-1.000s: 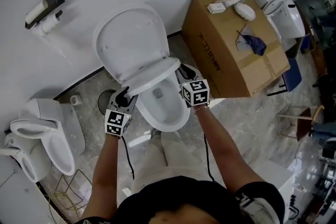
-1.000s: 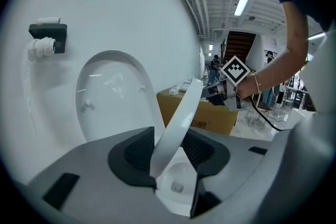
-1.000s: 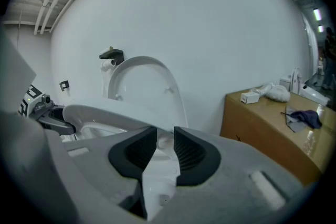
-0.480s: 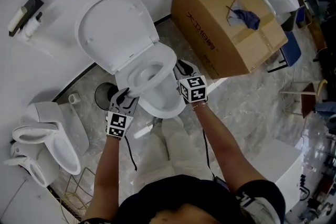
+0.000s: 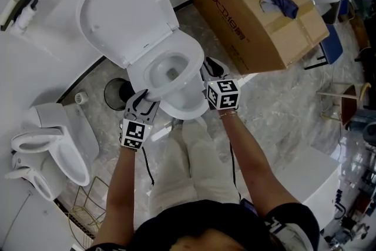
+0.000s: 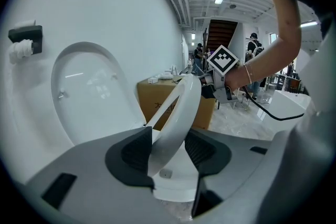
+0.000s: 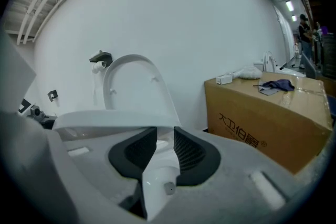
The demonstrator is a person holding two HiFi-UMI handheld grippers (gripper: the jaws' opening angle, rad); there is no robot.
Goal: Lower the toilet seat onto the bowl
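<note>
At the wall edge of the floor, the bowl [image 5: 187, 107] stands with its lid [image 5: 126, 14] upright. The toilet seat [image 5: 189, 59] lies almost level over the bowl; whether it rests on the rim yet cannot be told. Your left claw [image 5: 145, 98] pinches the seat's left side and your right claw [image 5: 207, 71] its right side, both narrow on the ring. Bring both sides down together and slowly, keep the seat level, and let go only once it sits flat.
</note>
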